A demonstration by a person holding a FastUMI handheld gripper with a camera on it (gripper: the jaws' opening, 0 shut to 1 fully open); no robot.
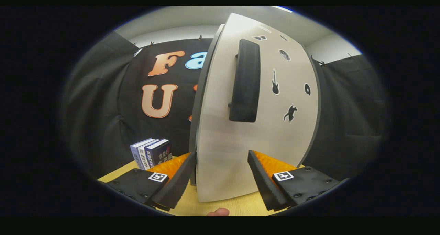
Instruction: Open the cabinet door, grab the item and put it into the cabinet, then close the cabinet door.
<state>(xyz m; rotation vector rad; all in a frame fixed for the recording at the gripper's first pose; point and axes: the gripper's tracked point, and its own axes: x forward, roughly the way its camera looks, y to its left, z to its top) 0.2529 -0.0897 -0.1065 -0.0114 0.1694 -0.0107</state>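
Note:
A light grey cabinet door (275, 135) with a dark edge stands just ahead of my gripper (221, 159). A long black vertical handle (245, 80) sits on the door's upper half, above and beyond the fingertips. Small black stickers dot the door to the handle's right. The fingers are spread wide, one on either side of the door's lower part, with nothing pressed between them. The door's left edge (199, 100) lies close to the left finger (178, 180). Several upright books (151, 153) stand on the table beyond the left finger.
The cabinet rests on a pale wooden table (233, 207). Black cloth walls close the booth behind and to both sides. A fingertip (218, 212) of the person's hand shows just behind the gripper.

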